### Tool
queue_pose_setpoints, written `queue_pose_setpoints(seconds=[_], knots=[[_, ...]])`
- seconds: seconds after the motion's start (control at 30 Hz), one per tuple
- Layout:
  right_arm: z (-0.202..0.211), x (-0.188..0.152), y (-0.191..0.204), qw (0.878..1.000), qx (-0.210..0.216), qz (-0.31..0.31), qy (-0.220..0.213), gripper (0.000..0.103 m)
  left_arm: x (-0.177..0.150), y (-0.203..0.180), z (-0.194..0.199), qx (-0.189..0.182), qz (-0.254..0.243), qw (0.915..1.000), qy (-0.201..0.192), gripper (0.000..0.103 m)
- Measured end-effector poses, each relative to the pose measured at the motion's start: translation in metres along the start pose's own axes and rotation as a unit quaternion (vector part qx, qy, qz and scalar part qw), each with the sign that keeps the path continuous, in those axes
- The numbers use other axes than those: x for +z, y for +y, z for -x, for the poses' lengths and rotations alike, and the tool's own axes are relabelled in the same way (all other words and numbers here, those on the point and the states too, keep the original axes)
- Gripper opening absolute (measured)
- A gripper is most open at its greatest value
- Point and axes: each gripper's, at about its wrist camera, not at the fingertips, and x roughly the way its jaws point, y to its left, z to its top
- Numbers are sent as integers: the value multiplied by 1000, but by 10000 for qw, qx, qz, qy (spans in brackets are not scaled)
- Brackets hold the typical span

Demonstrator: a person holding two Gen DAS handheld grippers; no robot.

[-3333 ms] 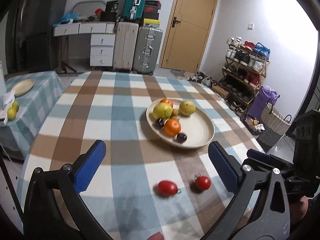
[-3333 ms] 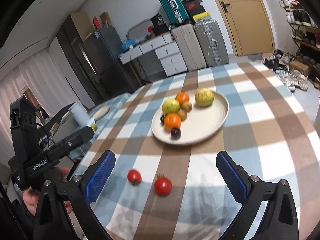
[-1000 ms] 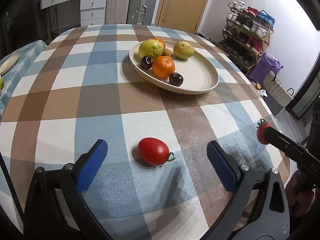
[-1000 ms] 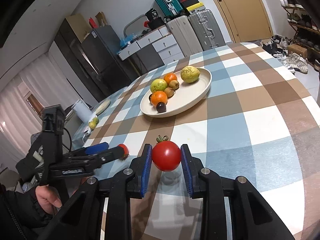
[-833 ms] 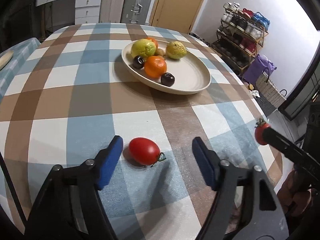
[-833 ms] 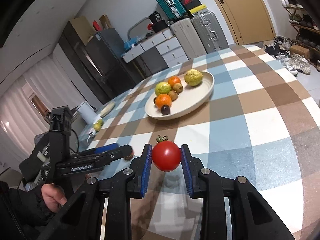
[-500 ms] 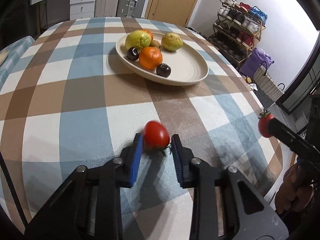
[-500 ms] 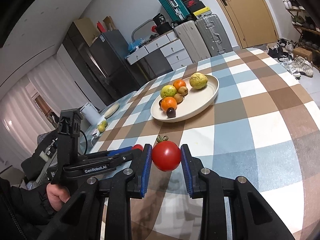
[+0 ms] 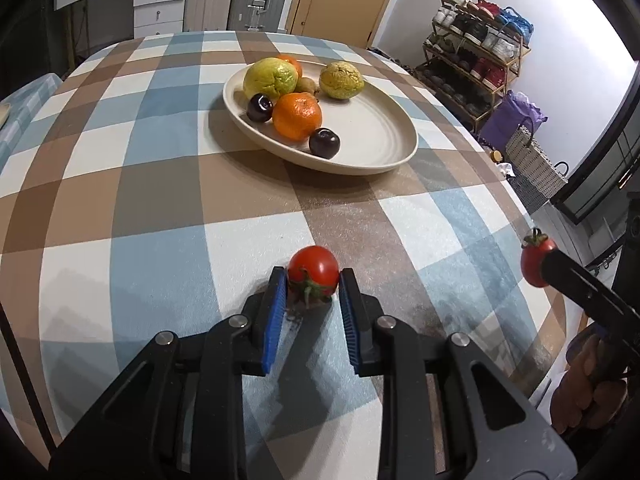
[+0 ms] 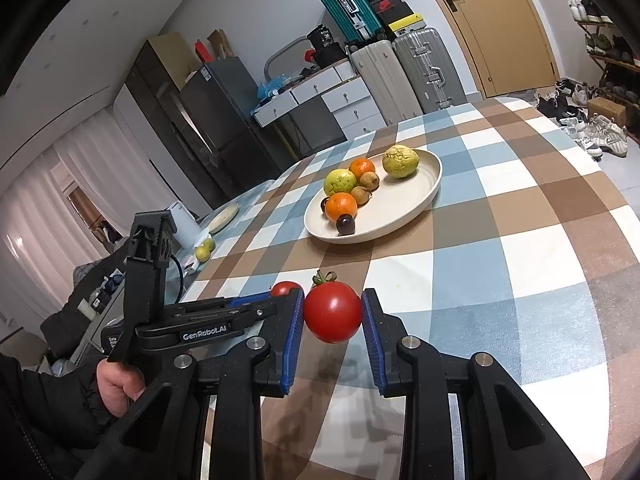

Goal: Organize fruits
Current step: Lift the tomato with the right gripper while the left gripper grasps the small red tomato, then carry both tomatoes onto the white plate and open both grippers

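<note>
My left gripper [image 9: 313,280] is shut on a red tomato [image 9: 313,270] just above the checked tablecloth [image 9: 160,208]. The right gripper [image 10: 332,314] is shut on a second red tomato [image 10: 333,312], held clear above the table. That second tomato [image 9: 536,256] also shows at the right edge of the left wrist view. In the right wrist view the left gripper's tomato [image 10: 283,289] peeks out beside my left finger. Further back stands a cream plate [image 9: 372,136] holding two green-yellow fruits, two oranges, two dark plums and small brown fruits.
Suitcases [image 10: 404,74], a drawer unit and a door stand behind the table. A shoe rack [image 9: 476,68] and a wicker basket [image 9: 532,164] are off its right side. A side table [image 10: 224,216] with a plate and small yellow fruits lies left. A person's hand [image 10: 118,386] holds the left gripper.
The left gripper's jaws closed on the tomato that lay on the cloth and have lifted it slightly. The right gripper has kept its tomato, nearly still.
</note>
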Motion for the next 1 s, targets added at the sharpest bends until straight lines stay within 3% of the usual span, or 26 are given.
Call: queue_pose_setpoints(seconds=[0.7, 1.0], knots=[[0, 0, -3, 10000, -21, -37, 35, 30, 8, -5, 12, 13, -227, 9994, -262, 23], [3, 14, -1, 10000, -63, 69, -13, 30, 34, -14, 35, -82, -458, 9975, -537, 23]])
